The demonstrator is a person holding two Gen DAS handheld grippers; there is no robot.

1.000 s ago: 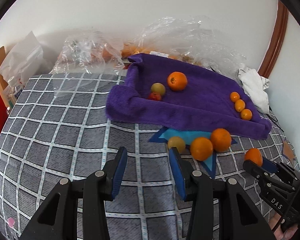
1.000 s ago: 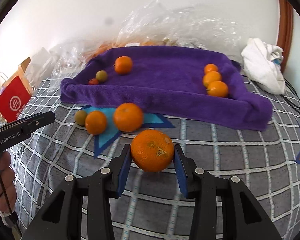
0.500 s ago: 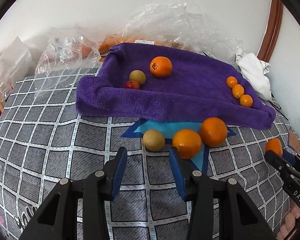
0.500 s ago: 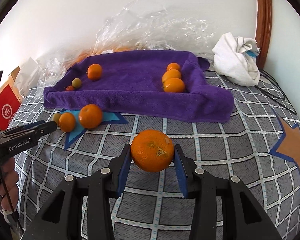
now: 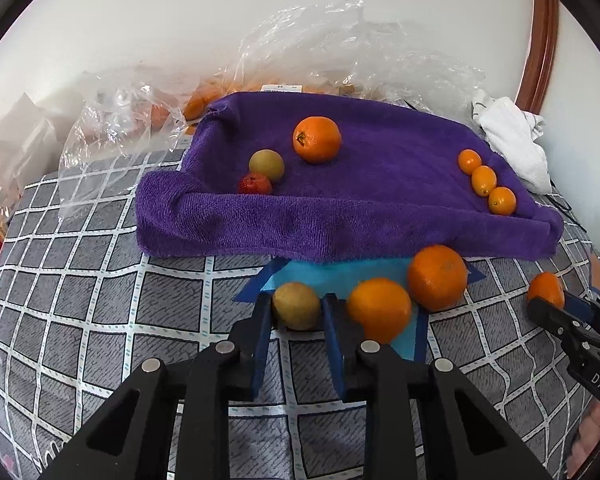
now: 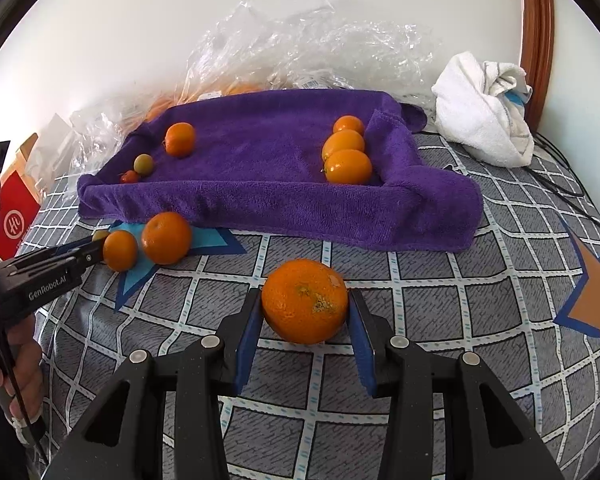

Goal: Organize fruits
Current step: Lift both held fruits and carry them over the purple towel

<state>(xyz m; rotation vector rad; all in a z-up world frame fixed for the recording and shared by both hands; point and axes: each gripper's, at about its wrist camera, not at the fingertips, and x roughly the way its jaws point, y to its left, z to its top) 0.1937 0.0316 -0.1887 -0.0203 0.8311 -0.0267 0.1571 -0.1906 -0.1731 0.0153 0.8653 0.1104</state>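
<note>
Left gripper: the left gripper has its jaws on either side of a small yellow-green round fruit; they stand close beside it, but contact cannot be told.
Right gripper: the right gripper holds a large round orange with a rough brown scar in its jaws, over the grey checked bedcover with white grid lines.
Loose fruit: two round oranges lie just beside the yellow-green fruit, on a blue star printed in the bedcover.
Towel: a purple terry towel with raised edges carries one orange, a second yellow-green fruit, a small red fruit and a row of three small oval orange fruits.
Hidden: the red fruit is partly sunk behind the towel's front fold; orange fruit in the crumpled clear plastic bags behind the towel is blurred and cannot be counted.
Cut off: a red box at the left edge shows only partly; a crumpled white cloth lies right of the towel.
Writing: "GenRobot.AI" reads on the left gripper's side in the right wrist view; "DAS" on the right gripper's edge in the left wrist view; the white circular mark on the red box is not legible.
</note>
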